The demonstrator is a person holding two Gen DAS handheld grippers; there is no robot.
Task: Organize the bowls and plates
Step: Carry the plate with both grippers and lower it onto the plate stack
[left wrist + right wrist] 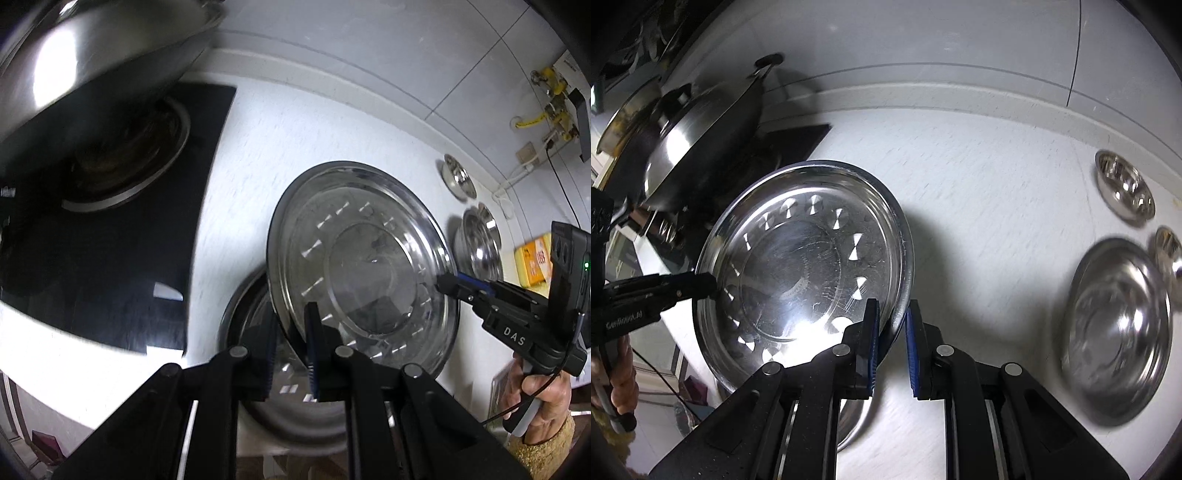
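White counter runs beside a black hob carrying a wok.

Left view: your left gripper straddles the near rim of the raised plate; the jaws stand narrow about the rim, though firm contact cannot be confirmed. A second plate lies directly beneath. The right gripper meets the plate's right edge.

Right view: your right gripper holds narrow jaws around the plate rim. Three bowls sit well apart at right.

Expect thin steel: light, stiff, slippery. Grip the rolled rim only, on opposite sides, and lower it level onto the plate below.
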